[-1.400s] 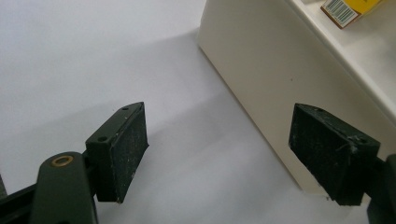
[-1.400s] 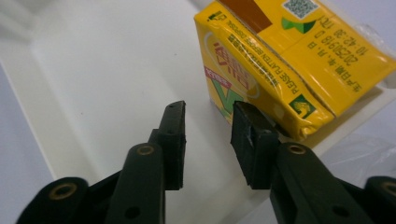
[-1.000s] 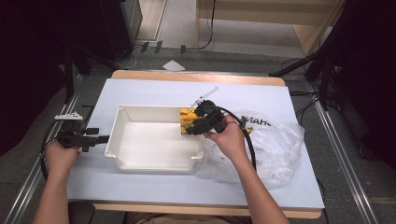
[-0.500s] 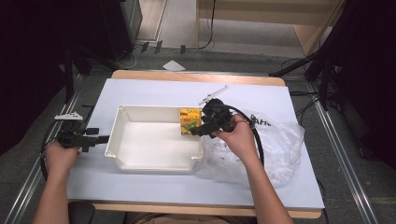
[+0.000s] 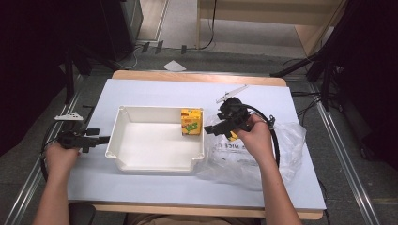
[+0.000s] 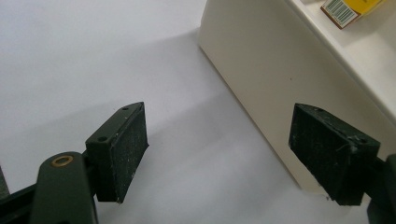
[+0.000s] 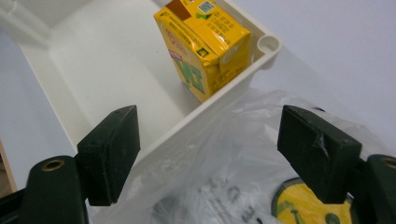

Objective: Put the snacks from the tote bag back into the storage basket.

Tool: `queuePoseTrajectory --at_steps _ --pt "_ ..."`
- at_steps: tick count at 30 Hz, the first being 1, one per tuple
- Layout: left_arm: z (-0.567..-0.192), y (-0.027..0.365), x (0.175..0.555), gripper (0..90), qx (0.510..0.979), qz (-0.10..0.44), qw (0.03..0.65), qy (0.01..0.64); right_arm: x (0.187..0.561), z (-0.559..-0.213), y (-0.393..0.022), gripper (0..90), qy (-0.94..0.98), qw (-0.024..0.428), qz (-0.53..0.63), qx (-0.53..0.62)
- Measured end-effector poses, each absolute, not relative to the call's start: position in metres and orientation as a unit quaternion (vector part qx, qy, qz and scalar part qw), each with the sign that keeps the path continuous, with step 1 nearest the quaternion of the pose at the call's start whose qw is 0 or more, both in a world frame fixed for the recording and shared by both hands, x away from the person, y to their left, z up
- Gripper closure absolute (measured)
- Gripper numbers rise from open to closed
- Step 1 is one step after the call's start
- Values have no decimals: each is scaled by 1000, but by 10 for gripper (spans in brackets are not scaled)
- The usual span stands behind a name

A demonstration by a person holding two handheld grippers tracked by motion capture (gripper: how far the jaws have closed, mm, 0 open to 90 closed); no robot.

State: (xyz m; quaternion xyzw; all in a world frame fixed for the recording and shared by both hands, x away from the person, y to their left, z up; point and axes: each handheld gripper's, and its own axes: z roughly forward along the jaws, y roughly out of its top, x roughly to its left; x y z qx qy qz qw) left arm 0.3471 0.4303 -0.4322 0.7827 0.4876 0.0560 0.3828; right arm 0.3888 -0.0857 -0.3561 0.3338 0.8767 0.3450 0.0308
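Yellow carton [image 5: 191,122] w/ green print, white tray [image 5: 155,161], clear bag [image 5: 281,154], maybe printed

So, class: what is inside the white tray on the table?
One yellow drink carton stands upright in the white tray's far right corner, against the wall. The floor beside it lies bare; whatever is directly under the carton is covered.

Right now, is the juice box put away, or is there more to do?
One yellow juice box already stands in the white tray. The right gripper, jaws just opened and empty, hangs above the plastic bag, where something yellow still waits. The left gripper rests open beside the tray.
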Motion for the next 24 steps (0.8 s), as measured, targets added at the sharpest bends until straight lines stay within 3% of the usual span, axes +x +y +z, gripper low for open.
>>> queuePoseTrajectory --at_steps 14,24 --pt "-432 431 347 207 781 56 383 489 393 -366 -131 201 875 80 344 332" --pt "-432 431 348 207 781 56 384 490 397 -372 -149 192 865 64 352 352"
